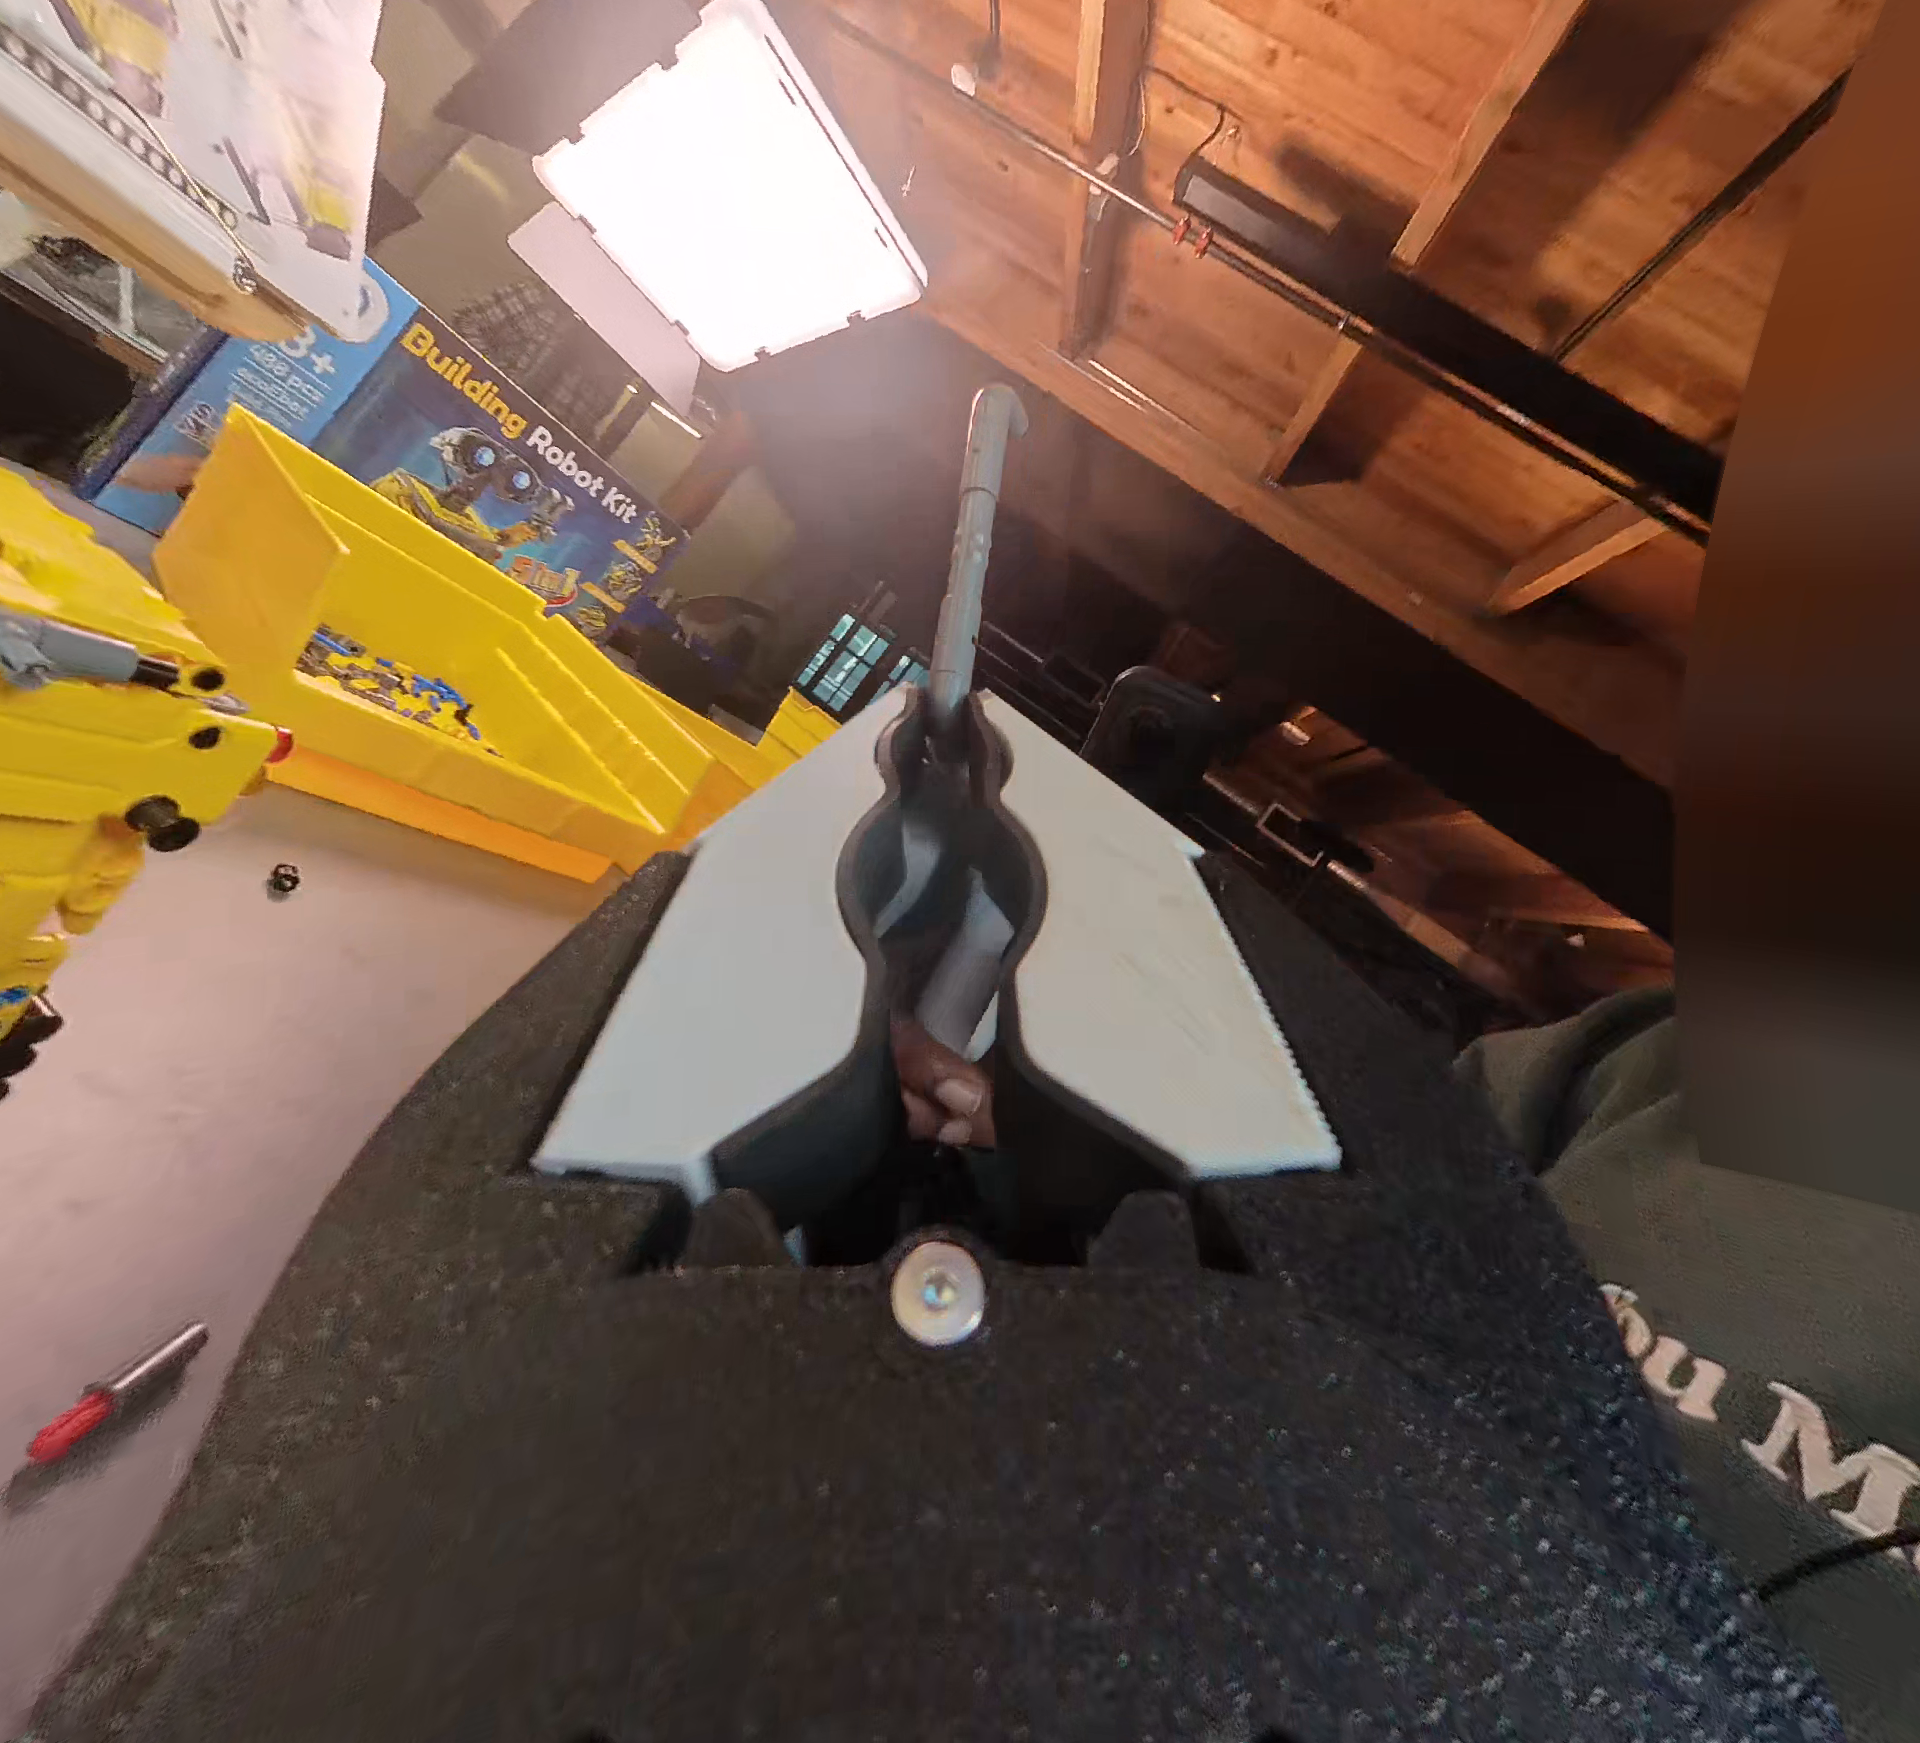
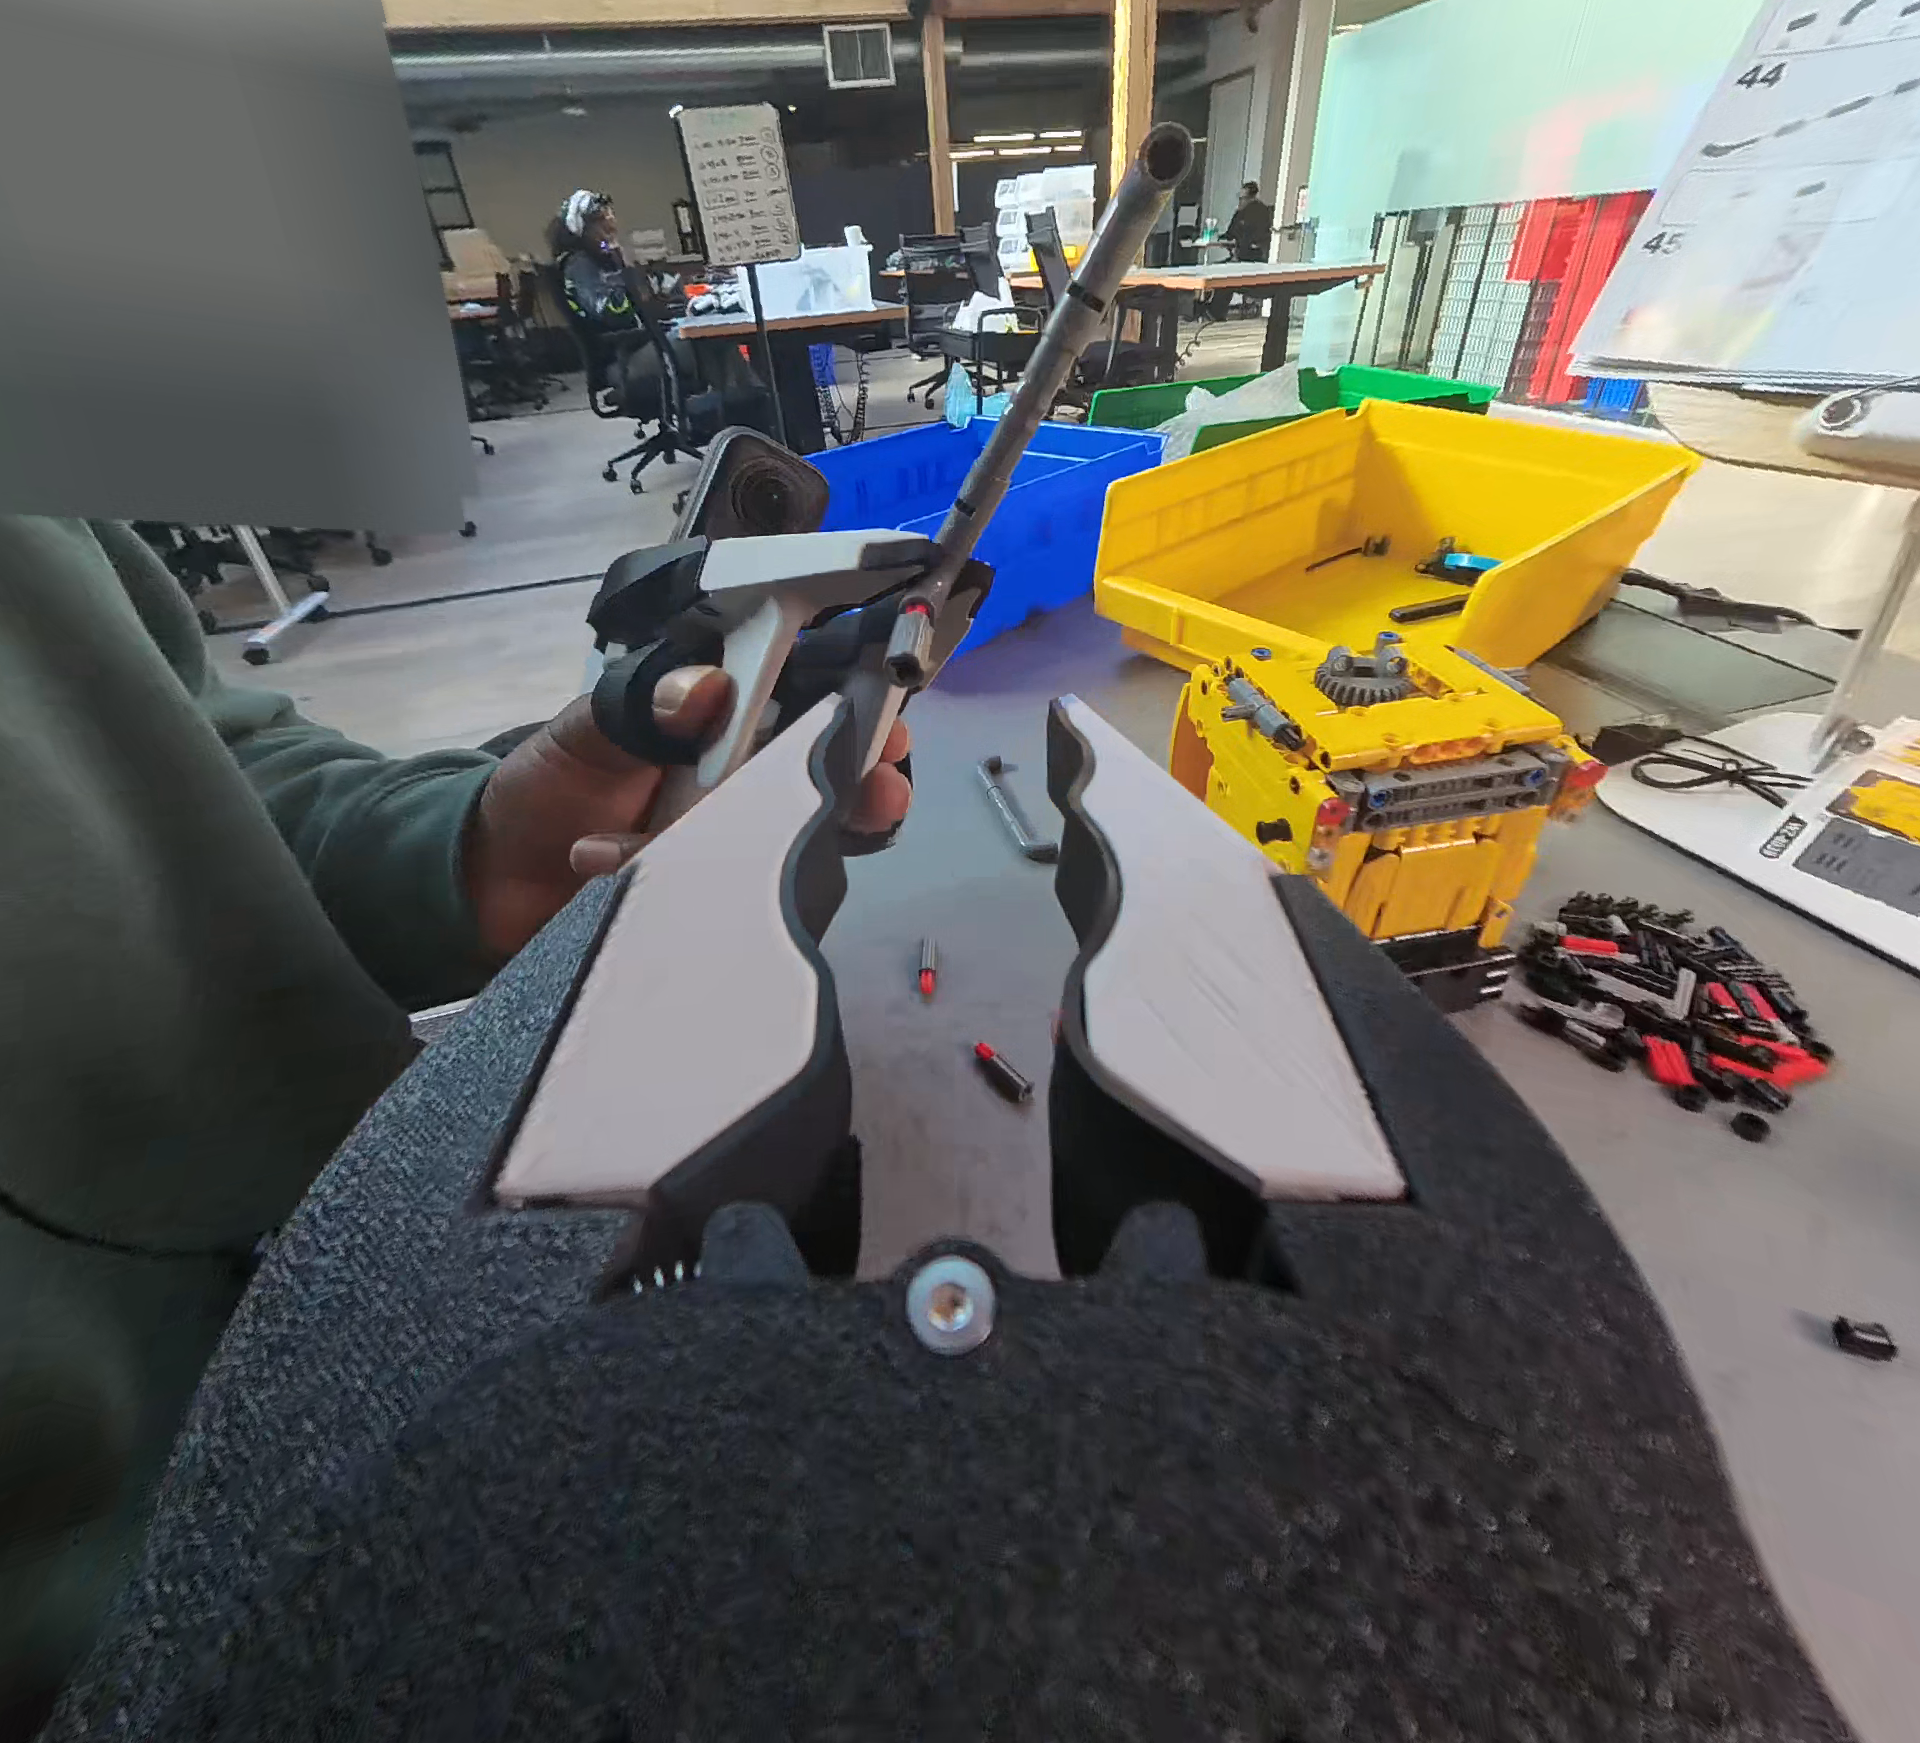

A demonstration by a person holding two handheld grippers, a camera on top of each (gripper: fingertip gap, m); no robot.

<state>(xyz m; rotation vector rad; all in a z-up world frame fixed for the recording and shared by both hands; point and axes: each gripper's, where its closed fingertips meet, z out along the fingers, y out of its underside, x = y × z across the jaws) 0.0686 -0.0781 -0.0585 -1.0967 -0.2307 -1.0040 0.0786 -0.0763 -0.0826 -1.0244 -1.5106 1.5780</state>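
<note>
Right wrist view: the right gripper hangs over the grey table with its jaws spread wide and nothing between them. Below the gap lie two red-tipped pins and, a little farther, a bent grey piece; none touches the fingers.

Just beyond the left fingertip, a hand holds the left gripper. It is clenched on the lower part of a long grey rod, which slants up and to the right, its short red-ringed end poking out below the jaws.

To the right stands a yellow model vehicle with a heap of small black and red parts beside it. Behind these are a yellow bin and a blue bin.

Left wrist view agrees: the jaws are pinched tight round the rod, which points up towards a lit panel and a wooden ceiling.
</note>
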